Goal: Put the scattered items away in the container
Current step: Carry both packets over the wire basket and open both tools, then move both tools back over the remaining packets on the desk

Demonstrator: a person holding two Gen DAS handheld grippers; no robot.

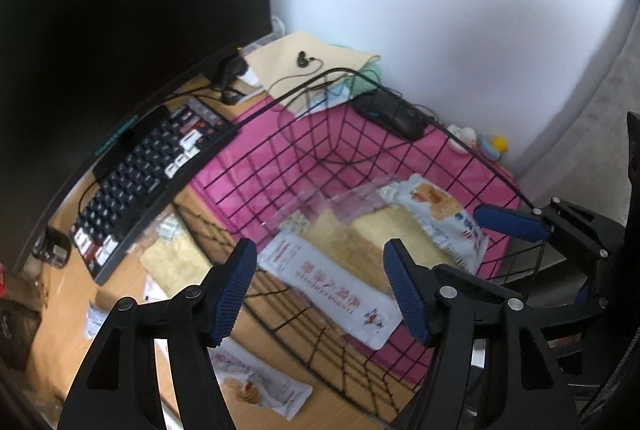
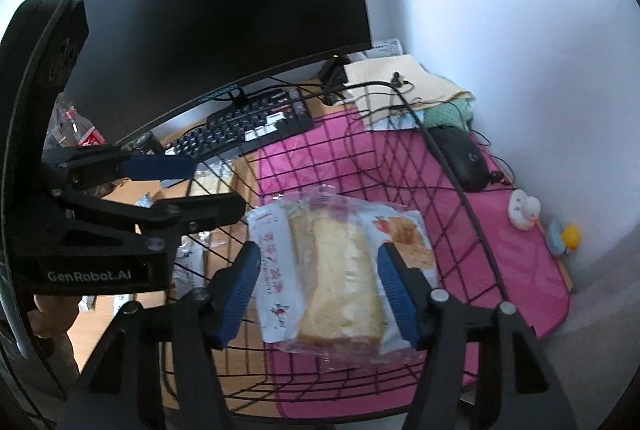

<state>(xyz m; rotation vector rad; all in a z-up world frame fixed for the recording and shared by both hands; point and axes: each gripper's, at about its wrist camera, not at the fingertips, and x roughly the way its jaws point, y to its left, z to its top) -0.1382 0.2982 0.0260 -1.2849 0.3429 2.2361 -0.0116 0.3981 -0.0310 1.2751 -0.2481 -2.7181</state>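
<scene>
Wooden desk (image 1: 60, 314) is showing in the left wrist view, where the left gripper (image 1: 320, 290) is hanging released above the wire basket (image 1: 320, 133); a bread packet (image 1: 360, 250) is lying inside, and another snack packet (image 1: 260, 386) is waiting outside, likely next

Right wrist view: the right gripper (image 2: 316, 294) is hovering released over that bread packet (image 2: 336, 270), the keyboard (image 2: 240, 125) and mouse (image 2: 460, 157) sitting just beside the basket (image 2: 472, 213)

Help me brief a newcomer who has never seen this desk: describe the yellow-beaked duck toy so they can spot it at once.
Start at the black wire basket on the pink mat, then follow the mat's edge toward the white wall. Two small duck toys stand there side by side, past the black mouse. Yours is the white duck nearer the mouse; its neighbour has a yellow head and a blue body.
</scene>
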